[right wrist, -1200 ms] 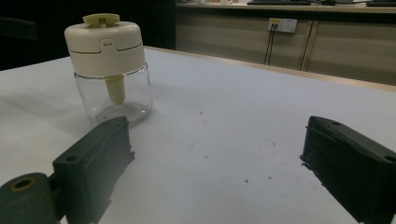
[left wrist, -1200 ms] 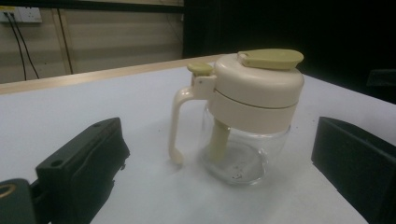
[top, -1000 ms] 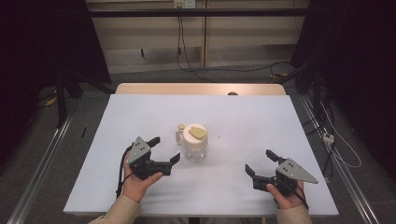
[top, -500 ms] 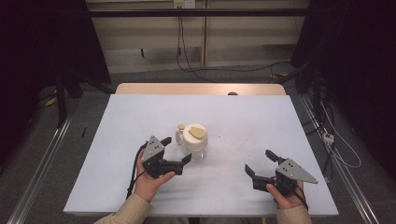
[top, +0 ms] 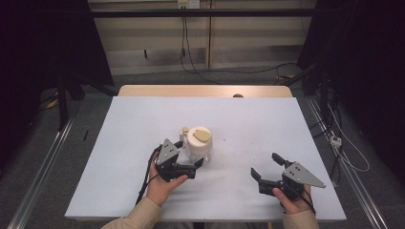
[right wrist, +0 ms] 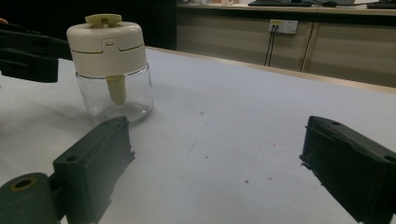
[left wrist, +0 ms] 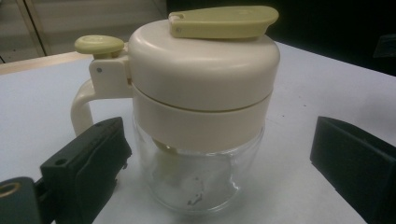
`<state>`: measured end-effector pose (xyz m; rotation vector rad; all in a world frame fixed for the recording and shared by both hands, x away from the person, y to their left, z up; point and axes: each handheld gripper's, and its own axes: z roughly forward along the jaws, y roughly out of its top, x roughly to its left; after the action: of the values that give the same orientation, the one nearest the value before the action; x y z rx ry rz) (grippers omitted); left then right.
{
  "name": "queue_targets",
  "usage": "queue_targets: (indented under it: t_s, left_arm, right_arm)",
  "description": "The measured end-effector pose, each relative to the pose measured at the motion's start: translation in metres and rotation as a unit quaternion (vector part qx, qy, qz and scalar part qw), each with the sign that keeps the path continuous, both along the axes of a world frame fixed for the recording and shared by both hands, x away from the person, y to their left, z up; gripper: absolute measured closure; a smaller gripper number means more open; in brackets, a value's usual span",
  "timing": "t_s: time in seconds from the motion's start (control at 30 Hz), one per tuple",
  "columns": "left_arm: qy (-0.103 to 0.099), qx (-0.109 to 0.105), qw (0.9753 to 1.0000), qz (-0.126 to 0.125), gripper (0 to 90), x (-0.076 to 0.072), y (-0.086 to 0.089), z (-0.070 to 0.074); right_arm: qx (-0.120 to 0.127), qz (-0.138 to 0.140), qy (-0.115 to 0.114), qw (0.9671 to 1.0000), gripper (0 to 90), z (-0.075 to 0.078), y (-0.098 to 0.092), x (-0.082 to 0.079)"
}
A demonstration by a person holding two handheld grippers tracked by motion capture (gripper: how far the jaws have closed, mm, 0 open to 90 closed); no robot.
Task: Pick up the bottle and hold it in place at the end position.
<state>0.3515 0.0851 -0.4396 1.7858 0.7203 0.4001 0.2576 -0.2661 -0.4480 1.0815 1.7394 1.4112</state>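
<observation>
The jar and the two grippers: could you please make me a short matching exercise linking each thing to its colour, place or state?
Things:
1. jar lid
2. jar body
3. left gripper
4. right gripper

Descriptions:
A. open over bare table, away from the jar
B. cream with a yellow-green tab on top
C. clear glass
D. open, fingers either side of the jar

Pairs: 1-B, 2-C, 3-D, 4-A

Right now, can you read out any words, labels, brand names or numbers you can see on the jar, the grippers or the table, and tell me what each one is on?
None: no readable text in these views.
The jar, with its cream lid and clear glass body, bears no print.
The left gripper, right gripper and white table are unmarked.
</observation>
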Motion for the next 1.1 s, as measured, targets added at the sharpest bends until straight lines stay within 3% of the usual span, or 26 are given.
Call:
queue_targets:
  t_s: [0.3, 0.6, 0.9, 1.1]
  left_arm:
    - [0.009, 0.002, 0.9999, 0.011, 4.2, 0.005, -0.008, -0.004]
    - [0.009, 0.021, 0.9994, 0.024, 4.2, 0.01, -0.02, -0.007]
    - [0.015, 0.01, 0.9991, 0.038, 3.5, 0.019, -0.026, -0.012]
    - [0.007, 0.009, 0.999, 0.043, 3.3, 0.024, -0.032, -0.014]
  right_arm:
    - [0.0, 0.002, 0.0, 1.0, 7.3, 0.0, 0.0, 0.0]
    - [0.001, 0.001, 0.001, 1.0, 7.3, 0.0, -0.001, 0.0]
    - [0.001, 0.003, 0.001, 1.0, 7.1, 0.0, 0.0, 0.0]
    - [0.001, 0.002, 0.001, 1.0, 7.1, 0.0, -0.001, 0.001]
